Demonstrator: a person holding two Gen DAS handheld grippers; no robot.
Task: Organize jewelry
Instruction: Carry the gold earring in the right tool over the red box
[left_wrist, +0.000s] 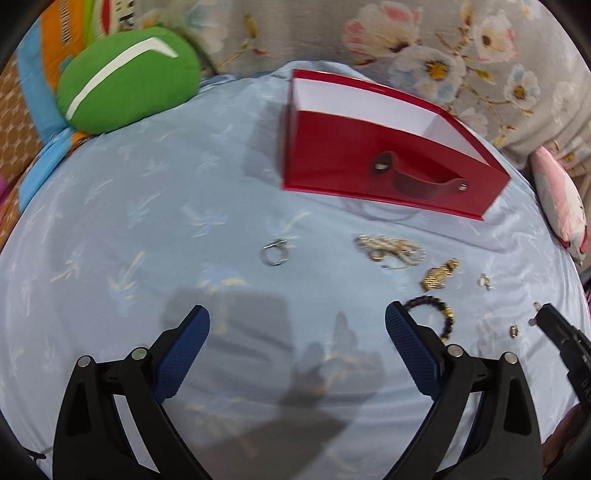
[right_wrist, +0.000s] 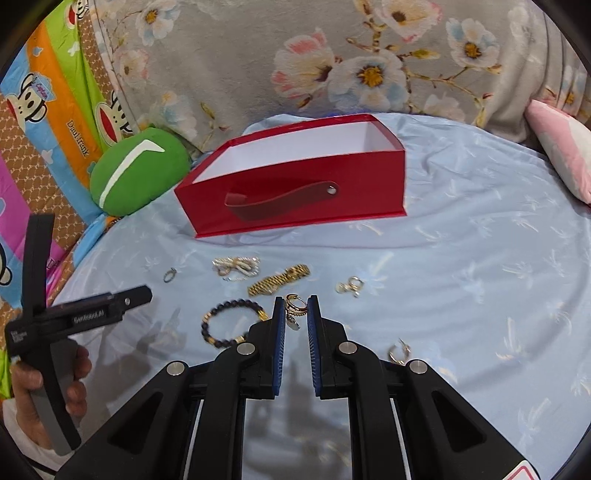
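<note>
My right gripper (right_wrist: 295, 302) is shut on a small gold hoop earring (right_wrist: 294, 311), which hangs between its blue pads just above the blue sheet. Below it and to its left lie a black bead bracelet (right_wrist: 229, 325), a gold link bracelet (right_wrist: 279, 281), a pearl-and-gold chain (right_wrist: 236, 267) and a silver ring (right_wrist: 170, 275). A red open box (right_wrist: 369, 177) with a white inside stands behind them. My left gripper (left_wrist: 297, 314) stands open over bare sheet, with nothing between its fingers. The ring (left_wrist: 273, 252) lies ahead of it and the bead bracelet (left_wrist: 441, 314) beside its right finger.
A second gold hoop (right_wrist: 399, 352) and a pair of small earrings (right_wrist: 351, 286) lie to the right on the sheet. A green cushion (right_wrist: 136, 177) sits left of the box, a pink pillow (right_wrist: 561, 147) at the right, and a floral blanket (right_wrist: 295, 55) behind. A hand (right_wrist: 22, 380) holds the left tool.
</note>
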